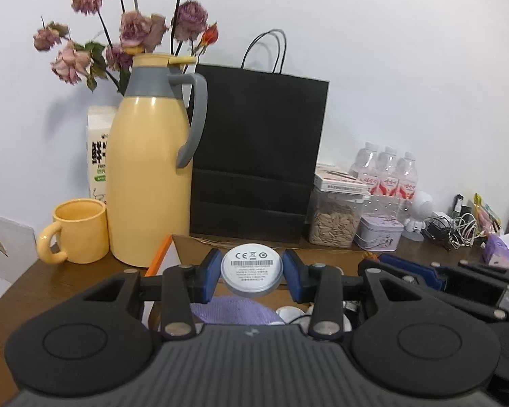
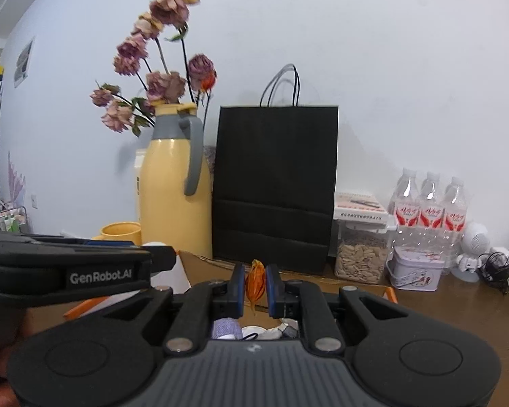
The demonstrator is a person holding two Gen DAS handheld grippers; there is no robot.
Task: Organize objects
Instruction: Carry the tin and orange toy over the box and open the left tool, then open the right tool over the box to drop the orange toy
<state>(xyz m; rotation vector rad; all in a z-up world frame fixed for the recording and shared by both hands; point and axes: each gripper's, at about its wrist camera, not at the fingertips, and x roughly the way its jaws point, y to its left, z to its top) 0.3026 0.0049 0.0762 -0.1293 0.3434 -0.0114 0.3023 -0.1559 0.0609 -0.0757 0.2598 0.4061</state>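
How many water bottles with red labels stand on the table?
3, in one row by the wall: left bottle, middle bottle, right bottle, right of the seed jar. More could be hidden behind them.

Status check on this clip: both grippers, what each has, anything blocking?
Left gripper shut on white round puck. Right gripper shut on orange wrapper. Both above open cardboard box. Nothing blocking; thermos, black bag stand behind.

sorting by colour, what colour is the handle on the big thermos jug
Grey, on the yellow thermos jug; its handle shows best in the left wrist view.
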